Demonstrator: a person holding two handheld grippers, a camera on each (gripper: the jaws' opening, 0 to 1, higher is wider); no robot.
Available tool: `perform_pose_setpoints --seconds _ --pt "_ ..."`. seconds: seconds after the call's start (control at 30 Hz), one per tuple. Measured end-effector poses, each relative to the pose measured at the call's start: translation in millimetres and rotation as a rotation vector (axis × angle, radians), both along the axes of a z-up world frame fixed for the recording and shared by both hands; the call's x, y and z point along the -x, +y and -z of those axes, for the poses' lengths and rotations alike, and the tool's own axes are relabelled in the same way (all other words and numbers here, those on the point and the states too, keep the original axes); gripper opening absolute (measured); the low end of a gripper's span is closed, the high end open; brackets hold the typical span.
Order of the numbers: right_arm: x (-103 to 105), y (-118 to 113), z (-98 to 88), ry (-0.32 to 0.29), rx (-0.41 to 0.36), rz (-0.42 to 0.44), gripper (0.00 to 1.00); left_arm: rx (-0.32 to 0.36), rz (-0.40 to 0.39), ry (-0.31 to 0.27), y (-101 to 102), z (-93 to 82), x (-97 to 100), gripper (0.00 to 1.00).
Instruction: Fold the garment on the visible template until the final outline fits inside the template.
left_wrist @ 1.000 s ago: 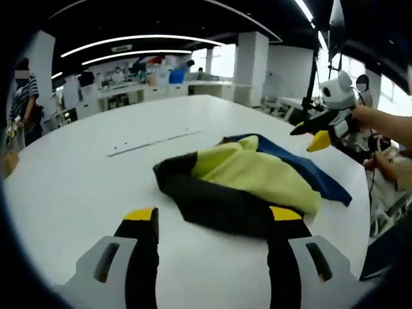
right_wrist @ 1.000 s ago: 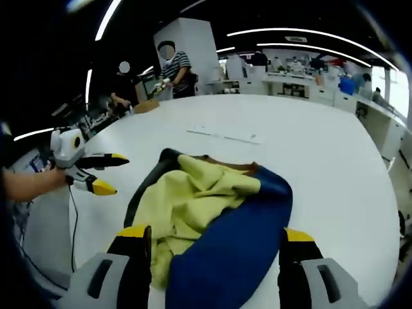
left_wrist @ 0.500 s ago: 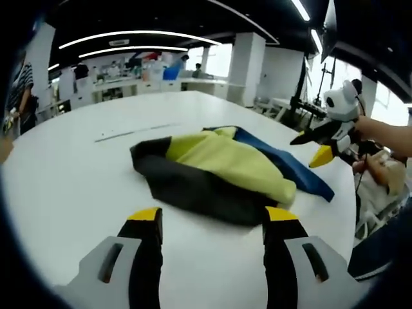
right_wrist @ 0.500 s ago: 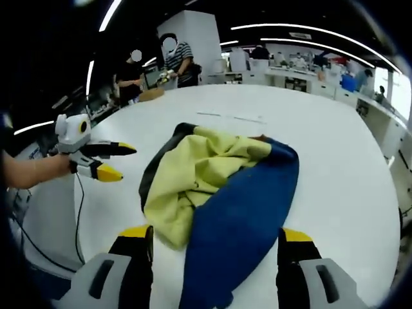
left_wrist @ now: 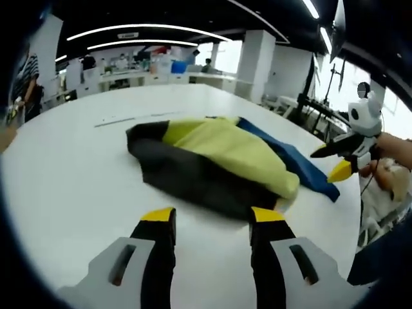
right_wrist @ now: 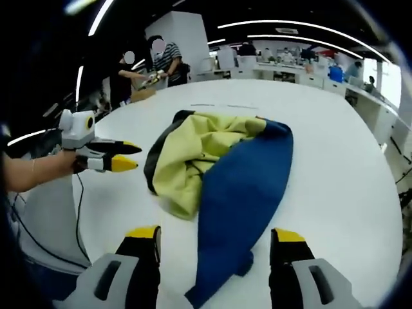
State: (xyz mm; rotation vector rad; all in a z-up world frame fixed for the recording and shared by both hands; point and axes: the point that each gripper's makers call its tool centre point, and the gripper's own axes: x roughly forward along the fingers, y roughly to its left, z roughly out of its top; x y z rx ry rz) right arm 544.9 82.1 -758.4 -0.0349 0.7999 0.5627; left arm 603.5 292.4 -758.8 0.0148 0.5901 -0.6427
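Both tools, left and right, gape empty just short of the crumpled garment; grabbing bunched layers risks a lopsided fold.

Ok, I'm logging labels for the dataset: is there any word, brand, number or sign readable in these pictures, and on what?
No readable text in either view.
Garment: plain yellow, blue and black panels, no print or label showing.
White table: a thin line of marks on its surface, too small to read.
Left gripper and right gripper: no lettering visible.
Background desks: too blurred to tell.
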Motion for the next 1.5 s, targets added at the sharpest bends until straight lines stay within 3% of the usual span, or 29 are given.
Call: perform_pose_setpoints --seconds 0.3,0.5,0.73,0.93,1.0,1.17,1.5 --pt "16 -13 4.5 0.003 0.004 0.093 0.41 0.018 -0.009 0.019 -13 7.7 -0.4 0.33" --pt "27 -15 12.2 0.033 0.006 0.131 0.32 0.018 -0.026 0.033 -16 11.8 -3.3 0.29" --pt "36 -19 27.0 0.025 0.075 0.139 0.16 0.047 -0.056 0.071 -21 16.1 -5.4 0.21" --pt "36 -21 29.4 0.008 0.082 0.16 0.05 0.024 -0.063 0.11 -21 23.7 -1.1 0.0" --pt "35 -22 27.3 -0.002 0.084 0.163 0.0 0.028 -0.071 0.104 -20 23.3 -1.2 0.0" --pt "32 -30 20.4 -0.019 0.102 0.175 0.0 0.036 -0.097 0.081 -11 13.7 -0.8 0.0" --pt "9 -55 -21.2 -0.102 0.092 0.244 0.0 0.092 -0.188 0.031 25 -22.2 -4.3 0.0"
